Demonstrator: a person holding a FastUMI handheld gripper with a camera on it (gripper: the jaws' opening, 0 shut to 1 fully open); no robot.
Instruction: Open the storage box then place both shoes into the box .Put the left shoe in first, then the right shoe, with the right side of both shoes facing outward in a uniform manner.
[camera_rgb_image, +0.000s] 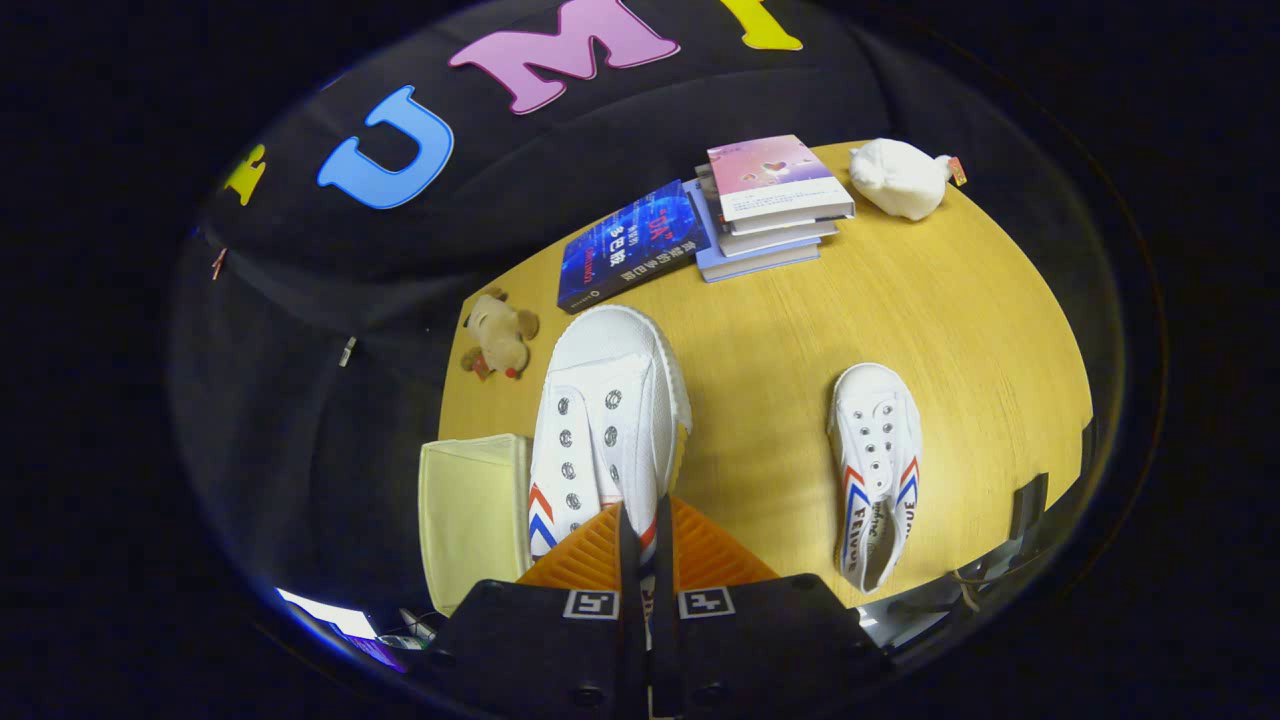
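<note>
My gripper (640, 535) is shut on a white canvas shoe (605, 420) with red and blue stripes; both fingers pinch the rear of its upper. The shoe hangs above the wooden table (940, 320), toe pointing away from me, beside the pale yellow storage box (470, 515), which lies just left of the fingers with its opening partly in sight. A second matching white shoe (875, 470) lies on the table to the right of the fingers, toe pointing away.
A stack of books (775, 205) and a dark blue book (630, 245) lie at the table's far side. A white plush toy (900, 178) sits far right, a small brown plush toy (498, 335) at the left edge near the box.
</note>
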